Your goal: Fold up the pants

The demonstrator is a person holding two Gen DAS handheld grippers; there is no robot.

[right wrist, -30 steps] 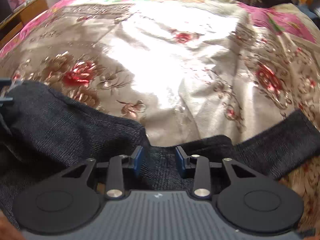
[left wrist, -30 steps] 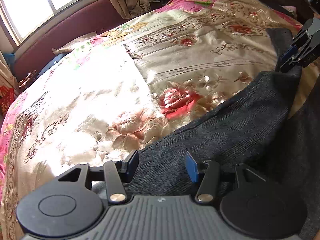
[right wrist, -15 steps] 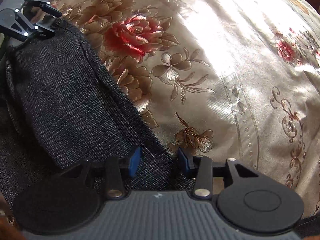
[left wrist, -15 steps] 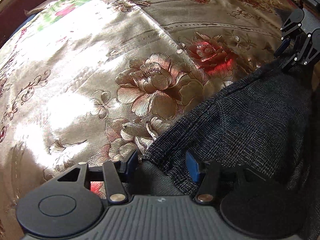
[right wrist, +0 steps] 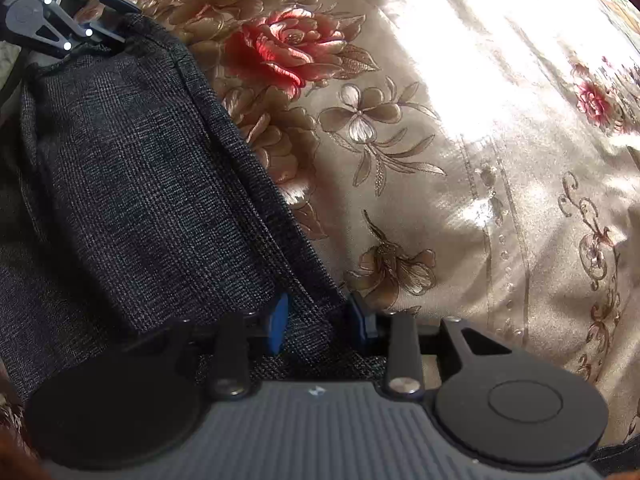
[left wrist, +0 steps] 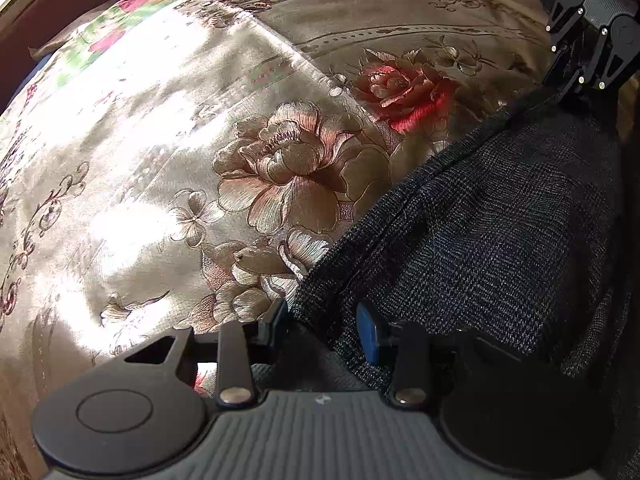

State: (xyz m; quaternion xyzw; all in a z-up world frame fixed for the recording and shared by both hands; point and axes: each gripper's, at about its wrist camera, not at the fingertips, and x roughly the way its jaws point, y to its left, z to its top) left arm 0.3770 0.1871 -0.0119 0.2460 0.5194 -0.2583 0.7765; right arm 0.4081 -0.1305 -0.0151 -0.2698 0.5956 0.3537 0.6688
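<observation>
- Two grippers sit low on the dark grey pants (left wrist: 500, 232), one at each end of the same folded edge, which lies on the floral bedspread (left wrist: 168, 168).
- Left gripper (left wrist: 322, 324): jaws have just been closing, the edge sits between them, but I can't tell if the pads really bite yet.
- Right gripper (right wrist: 316, 322): same story, just been narrowing around the fabric, grip unclear.
- My guess for doing this well: get both layers in, close fully on both sides, then lift evenly so the edge stays straight.
- Further off, sunlight glares on the satin.
</observation>
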